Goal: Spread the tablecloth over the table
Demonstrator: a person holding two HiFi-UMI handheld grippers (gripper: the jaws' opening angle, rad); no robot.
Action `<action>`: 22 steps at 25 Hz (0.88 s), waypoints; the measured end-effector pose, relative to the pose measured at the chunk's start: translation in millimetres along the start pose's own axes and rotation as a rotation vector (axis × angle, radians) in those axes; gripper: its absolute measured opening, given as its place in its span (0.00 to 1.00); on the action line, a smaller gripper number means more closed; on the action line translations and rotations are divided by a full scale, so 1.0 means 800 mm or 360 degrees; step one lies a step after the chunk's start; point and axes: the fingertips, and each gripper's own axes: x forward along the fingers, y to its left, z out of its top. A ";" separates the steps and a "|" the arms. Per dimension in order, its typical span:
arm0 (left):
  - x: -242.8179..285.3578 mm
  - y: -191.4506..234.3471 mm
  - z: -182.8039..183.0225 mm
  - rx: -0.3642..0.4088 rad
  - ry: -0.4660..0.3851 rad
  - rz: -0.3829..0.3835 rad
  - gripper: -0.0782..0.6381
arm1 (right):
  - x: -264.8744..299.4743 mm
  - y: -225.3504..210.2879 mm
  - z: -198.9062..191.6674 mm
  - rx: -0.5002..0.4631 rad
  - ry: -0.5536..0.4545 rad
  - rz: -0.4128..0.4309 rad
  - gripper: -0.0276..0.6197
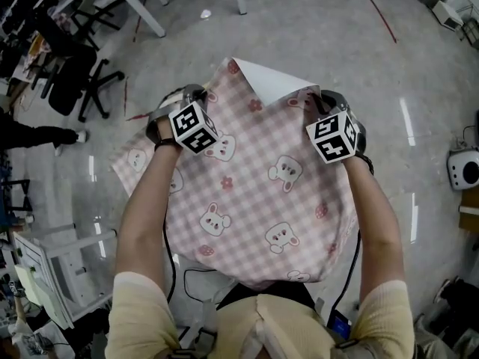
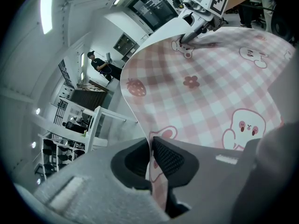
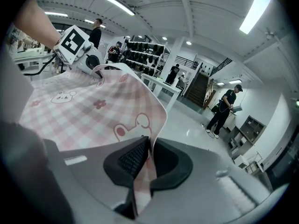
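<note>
Jaws of the left gripper (image 2: 152,154) and the right gripper (image 3: 149,160) each pinch the pink checked tablecloth (image 1: 254,193) by its far edge. The cloth hangs spread between them above the floor (image 1: 337,36).

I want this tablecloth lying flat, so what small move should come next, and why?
Probably ease both grippers slightly apart before letting go. The left gripper and right gripper each pinch the tablecloth at its far edge, and between them that edge folds back, showing its white underside.
</note>
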 end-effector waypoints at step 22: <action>-0.014 0.005 -0.022 -0.0464 -0.0169 0.0162 0.36 | -0.023 0.004 0.010 0.0066 -0.0050 -0.0114 0.31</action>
